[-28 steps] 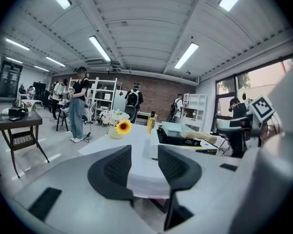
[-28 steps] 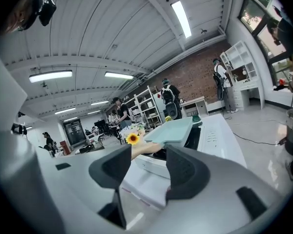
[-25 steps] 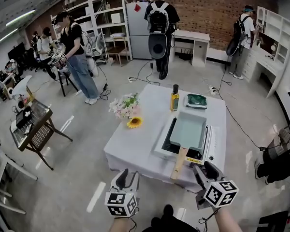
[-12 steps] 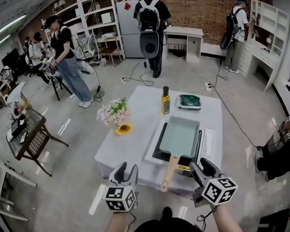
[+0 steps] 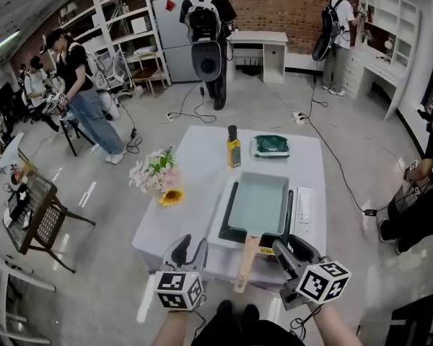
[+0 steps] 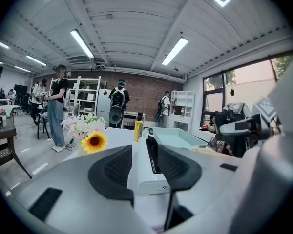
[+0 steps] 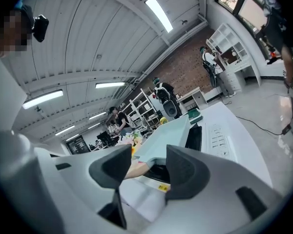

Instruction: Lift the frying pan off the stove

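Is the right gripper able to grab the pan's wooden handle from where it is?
Probably yes. The right gripper is open and hangs just to the right of the wooden handle, which sticks out from the near side of the stove. Nothing stands between them.

Frying pan (image 5: 258, 202) on stove (image 5: 303, 215); bottle (image 5: 233, 147) behind

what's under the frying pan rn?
The frying pan sits on the stove, which stands on the white table. Only the stove's dark top shows along the pan's edges. Whatever lies directly beneath the pan is covered.
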`<state>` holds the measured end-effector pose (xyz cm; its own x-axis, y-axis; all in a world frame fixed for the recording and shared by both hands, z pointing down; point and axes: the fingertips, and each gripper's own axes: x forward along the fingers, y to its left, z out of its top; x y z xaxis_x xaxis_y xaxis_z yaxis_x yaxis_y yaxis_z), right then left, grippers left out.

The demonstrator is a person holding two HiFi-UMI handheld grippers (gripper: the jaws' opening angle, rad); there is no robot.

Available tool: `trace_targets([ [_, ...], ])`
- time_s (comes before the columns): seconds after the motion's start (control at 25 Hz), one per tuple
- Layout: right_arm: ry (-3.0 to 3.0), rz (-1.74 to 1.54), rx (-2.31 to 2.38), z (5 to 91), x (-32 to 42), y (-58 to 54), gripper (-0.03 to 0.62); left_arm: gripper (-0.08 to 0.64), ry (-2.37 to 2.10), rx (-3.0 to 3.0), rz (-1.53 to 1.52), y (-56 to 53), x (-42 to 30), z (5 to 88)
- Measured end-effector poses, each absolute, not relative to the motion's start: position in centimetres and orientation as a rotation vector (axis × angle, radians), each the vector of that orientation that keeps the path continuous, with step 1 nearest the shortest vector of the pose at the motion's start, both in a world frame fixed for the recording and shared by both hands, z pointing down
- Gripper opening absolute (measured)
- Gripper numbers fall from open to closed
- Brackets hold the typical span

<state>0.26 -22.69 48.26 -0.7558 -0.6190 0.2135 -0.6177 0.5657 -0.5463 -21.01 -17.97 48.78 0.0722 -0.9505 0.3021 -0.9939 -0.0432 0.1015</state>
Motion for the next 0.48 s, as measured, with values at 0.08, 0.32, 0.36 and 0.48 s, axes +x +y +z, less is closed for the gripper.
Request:
trace_targets([
  [0.08, 2.748, -0.988, -1.116, 48.2, 0.1, -22.9, 0.207, 0.144, -1.917, 2.1, 0.227, -18.9, -21.1, 48.9],
  [0.32, 2.704, -1.006, -1.178, 47.9, -0.2, -23.4, 0.207, 0.146, -1.822, 2.182, 0.234, -21.4, -21.1, 48.7],
  [0.36, 2.698, -1.01, -1.187, 47.9, -0.2, -23.4, 0.207, 0.146, -1.806, 2.196, 0.233, -21.6, -21.0, 48.7],
  [0.48, 2.673, -1.033, -1.2, 48.0, -0.4, -23.3, 0.207, 0.144, -1.754, 2.237, 0.237, -22.3, -20.5, 48.8],
])
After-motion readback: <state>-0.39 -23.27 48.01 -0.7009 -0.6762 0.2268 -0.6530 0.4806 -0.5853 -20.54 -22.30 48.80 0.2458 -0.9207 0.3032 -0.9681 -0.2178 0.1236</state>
